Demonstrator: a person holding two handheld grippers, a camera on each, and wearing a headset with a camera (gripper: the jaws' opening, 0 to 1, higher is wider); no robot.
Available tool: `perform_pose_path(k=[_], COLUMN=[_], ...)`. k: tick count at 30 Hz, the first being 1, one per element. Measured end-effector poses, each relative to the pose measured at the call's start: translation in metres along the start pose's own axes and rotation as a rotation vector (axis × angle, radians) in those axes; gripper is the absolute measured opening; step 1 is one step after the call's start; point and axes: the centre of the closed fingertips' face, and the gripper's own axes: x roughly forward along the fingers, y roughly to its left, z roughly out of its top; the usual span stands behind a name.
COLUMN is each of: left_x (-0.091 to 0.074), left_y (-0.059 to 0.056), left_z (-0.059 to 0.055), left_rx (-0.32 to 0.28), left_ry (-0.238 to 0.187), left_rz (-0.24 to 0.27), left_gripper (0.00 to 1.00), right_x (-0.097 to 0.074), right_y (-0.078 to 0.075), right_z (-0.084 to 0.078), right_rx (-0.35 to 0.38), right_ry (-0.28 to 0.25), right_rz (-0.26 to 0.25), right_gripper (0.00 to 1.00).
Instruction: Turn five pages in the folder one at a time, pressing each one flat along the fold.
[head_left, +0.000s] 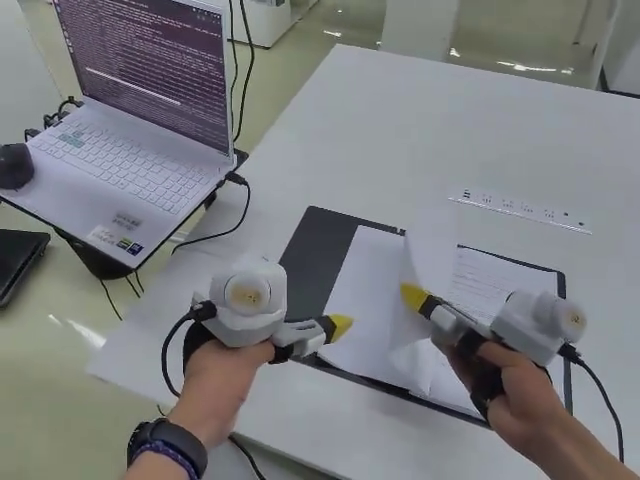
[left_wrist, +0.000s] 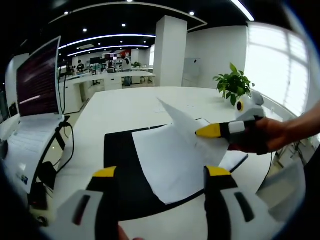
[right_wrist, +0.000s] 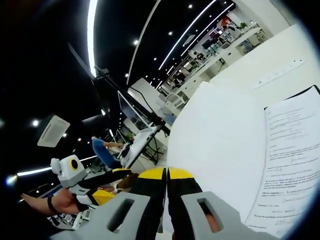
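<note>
over folder (head_left: 315, 262), page (head_left: 435, 258) in right gripper (head_left: 413, 296)

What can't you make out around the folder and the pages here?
Print on the right-hand sheet: too small in head view, blurred in right gripper view.
Fold line of the folder: hidden by the lifted page, head view.
Text on the laptop screen: too small, head view.
</note>
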Motion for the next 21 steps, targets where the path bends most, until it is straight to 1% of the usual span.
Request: perform_pose_path(k=[4,9,11,13,14,21], left_x=[-0.004,-0.011,-0.013,-0.014,-0.015,-0.02], left_y=[0.005,0.009,0.011,0.013,0.014,0.02], left_z=[-0.003,-0.003,-0.003,-0.003,-0.003,-0.004], left_rx=[-0.007,-0.013,-0.016,-0.02,-0.02,-0.027], left_ry=[0.002,-0.002,-0.003,-0.005,-0.006,-0.009], left_rz=[0.006,0.012,0.014,0.016,0.018,0.026], left_gripper=[0.69,0.69,0.68,0.68,0.68,0.68], right_x=[0.01,0.022,0.028,0.032,0.035,0.047], right_y=[0.001,-0.001,-0.005,-0.005,-0.009,-0.019], right_z=[-0.01,-0.022,-0.029,-0.033,-0.035,-0.05], right_rx=[0.006,0.028,0.038,0.043,0.047,0.073], right_ry=[0.027,0.049,0.062,0.071,0.077,0.102], right_rz=[-0.001,-0.011,-0.02,-0.026,-0.031,-0.056], right_gripper=[0.0,0.0,0.0,0.0,0.0,0.0])
